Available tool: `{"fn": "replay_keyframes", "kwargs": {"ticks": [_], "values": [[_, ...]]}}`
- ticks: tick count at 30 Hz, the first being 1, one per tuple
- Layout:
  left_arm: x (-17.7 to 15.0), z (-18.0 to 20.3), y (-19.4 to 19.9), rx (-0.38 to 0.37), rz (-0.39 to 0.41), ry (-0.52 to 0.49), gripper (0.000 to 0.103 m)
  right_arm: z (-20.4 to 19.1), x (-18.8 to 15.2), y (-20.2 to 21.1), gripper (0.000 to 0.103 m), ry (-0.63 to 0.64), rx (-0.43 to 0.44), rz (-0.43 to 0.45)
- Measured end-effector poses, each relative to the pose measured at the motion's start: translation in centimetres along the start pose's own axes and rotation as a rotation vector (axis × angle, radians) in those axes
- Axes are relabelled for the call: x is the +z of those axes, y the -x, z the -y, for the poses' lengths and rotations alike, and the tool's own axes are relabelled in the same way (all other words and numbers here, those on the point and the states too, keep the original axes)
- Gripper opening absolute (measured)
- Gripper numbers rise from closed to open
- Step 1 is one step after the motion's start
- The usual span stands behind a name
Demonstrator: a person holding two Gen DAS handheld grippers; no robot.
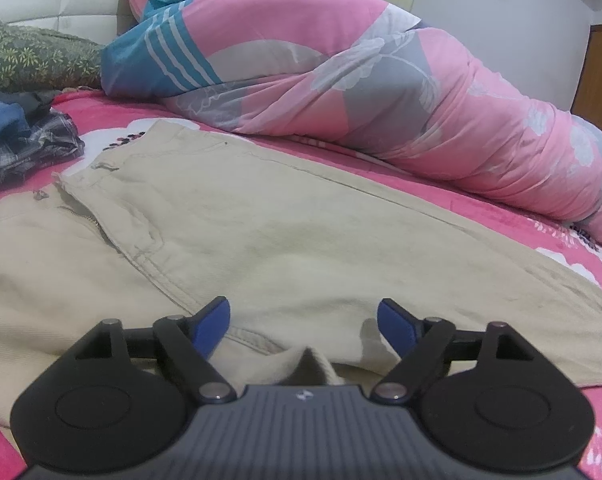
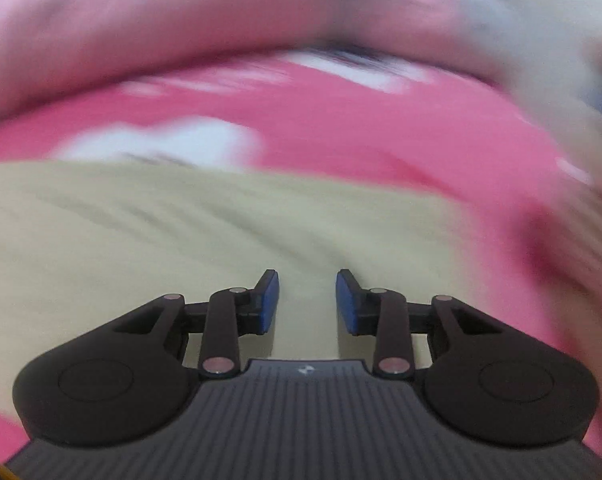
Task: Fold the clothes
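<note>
The khaki trousers (image 1: 261, 220) lie flat across the pink bed (image 1: 481, 208), filling the centre and lower left of the left view, waistband at upper left, likely spread out so they can be folded. The left gripper (image 1: 303, 320) hovers low over a raised fold at the near edge, jaws wide apart and empty, apparently ready to pinch it. In the blurred right view the right gripper (image 2: 307, 300) hangs over the cloth, jaws part-way apart, nothing between them.

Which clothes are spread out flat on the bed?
The beige trousers. They lie flat and open, while the plaid and blue clothes sit crumpled in a heap at the left.
</note>
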State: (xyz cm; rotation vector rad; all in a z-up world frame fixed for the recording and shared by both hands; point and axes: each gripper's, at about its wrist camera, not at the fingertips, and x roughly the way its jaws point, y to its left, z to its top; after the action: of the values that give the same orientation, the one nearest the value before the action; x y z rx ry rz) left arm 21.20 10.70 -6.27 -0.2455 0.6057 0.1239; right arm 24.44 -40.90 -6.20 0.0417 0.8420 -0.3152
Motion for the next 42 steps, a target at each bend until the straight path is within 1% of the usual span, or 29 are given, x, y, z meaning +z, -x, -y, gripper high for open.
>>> {"fn": "replay_keyframes", "kwargs": {"ticks": [1, 2, 5, 6, 7, 9, 11, 12, 13, 14, 17, 19, 20, 23, 25, 27, 30, 32, 33, 36, 38, 39, 40, 42], "values": [[0.0, 0.2, 0.1, 0.013, 0.006, -0.007, 0.083, 1.9, -1.1, 1.7, 0.032, -0.049, -0.013, -0.014], [0.0, 0.4, 0.2, 0.026, 0.011, -0.014, 0.084, 3.1, -2.4, 4.0, 0.032, -0.071, 0.004, -0.004], [-0.3, 0.6, 1.1, 0.044, 0.017, -0.021, 0.084, 5.0, -6.9, 12.0, 0.033, -0.054, 0.106, 0.080], [-0.3, 0.6, 1.5, 0.048, 0.017, -0.022, 0.084, 5.2, -8.2, 14.3, 0.036, -0.037, 0.137, 0.107], [-0.2, 0.7, 2.1, 0.041, 0.007, -0.015, 0.084, 5.4, -9.5, 16.7, 0.043, -0.021, 0.168, 0.134], [-0.3, 0.7, 4.0, 0.011, -0.007, -0.010, 0.084, 5.3, -11.8, 20.8, 0.049, 0.041, 0.225, 0.180], [-0.6, 0.3, 6.2, -0.027, -0.015, -0.017, 0.086, 4.5, -13.4, 23.2, 0.054, 0.125, 0.274, 0.201], [-0.9, -0.1, 7.2, -0.035, -0.023, -0.012, 0.086, 4.0, -14.2, 24.2, 0.059, 0.163, 0.305, 0.205], [-1.1, -0.6, 8.3, -0.043, -0.032, -0.008, 0.086, 3.2, -15.1, 24.9, 0.061, 0.190, 0.348, 0.195], [-1.6, -1.3, 9.4, -0.041, -0.039, 0.017, 0.086, 2.4, -16.0, 25.3, 0.062, 0.209, 0.393, 0.186], [-2.9, -3.1, 11.9, -0.051, -0.069, 0.079, 0.086, 0.4, -18.7, 25.4, 0.062, 0.208, 0.544, 0.158], [-3.7, -3.5, 13.1, -0.070, -0.093, 0.092, 0.086, 0.1, -20.4, 25.3, 0.063, 0.181, 0.594, 0.128], [-4.1, -3.4, 13.7, -0.094, -0.106, 0.094, 0.086, 0.4, -21.2, 25.3, 0.063, 0.162, 0.610, 0.114], [-5.4, -2.5, 14.5, -0.209, -0.164, 0.112, 0.086, 3.7, -22.8, 24.6, 0.066, 0.028, 0.626, 0.079], [-6.4, -1.3, 14.9, -0.288, -0.202, 0.118, 0.086, 6.9, -23.6, 23.6, 0.069, -0.101, 0.622, 0.085], [-7.3, 0.4, 15.2, -0.322, -0.233, 0.094, 0.086, 9.8, -24.4, 22.8, 0.069, -0.225, 0.614, 0.095], [-8.6, 2.7, 15.7, -0.346, -0.265, 0.058, 0.085, 12.8, -25.1, 22.2, 0.069, -0.329, 0.603, 0.105], [-9.3, 3.8, 15.9, -0.350, -0.285, 0.042, 0.080, 13.1, -25.2, 21.7, 0.069, -0.330, 0.613, 0.108], [-9.7, 4.2, 16.1, -0.340, -0.295, 0.037, 0.078, 12.9, -25.0, 21.4, 0.069, -0.322, 0.627, 0.108], [-10.4, 4.7, 16.5, -0.302, -0.308, 0.028, 0.071, 11.4, -24.1, 20.8, 0.069, -0.281, 0.708, 0.116], [-10.7, 4.7, 16.8, -0.281, -0.305, 0.031, 0.062, 9.3, -22.9, 20.6, 0.071, -0.187, 0.756, 0.138], [-10.8, 4.7, 16.9, -0.275, -0.304, 0.033, 0.061, 8.3, -22.3, 20.3, 0.077, -0.139, 0.771, 0.138], [-10.8, 4.7, 16.9, -0.269, -0.302, 0.035, 0.061, 7.2, -21.7, 19.4, 0.084, -0.091, 0.769, 0.120], [-11.0, 4.6, 17.3, -0.260, -0.304, 0.044, 0.059, 5.1, -20.6, 17.6, 0.086, 0.004, 0.765, 0.083]]}}
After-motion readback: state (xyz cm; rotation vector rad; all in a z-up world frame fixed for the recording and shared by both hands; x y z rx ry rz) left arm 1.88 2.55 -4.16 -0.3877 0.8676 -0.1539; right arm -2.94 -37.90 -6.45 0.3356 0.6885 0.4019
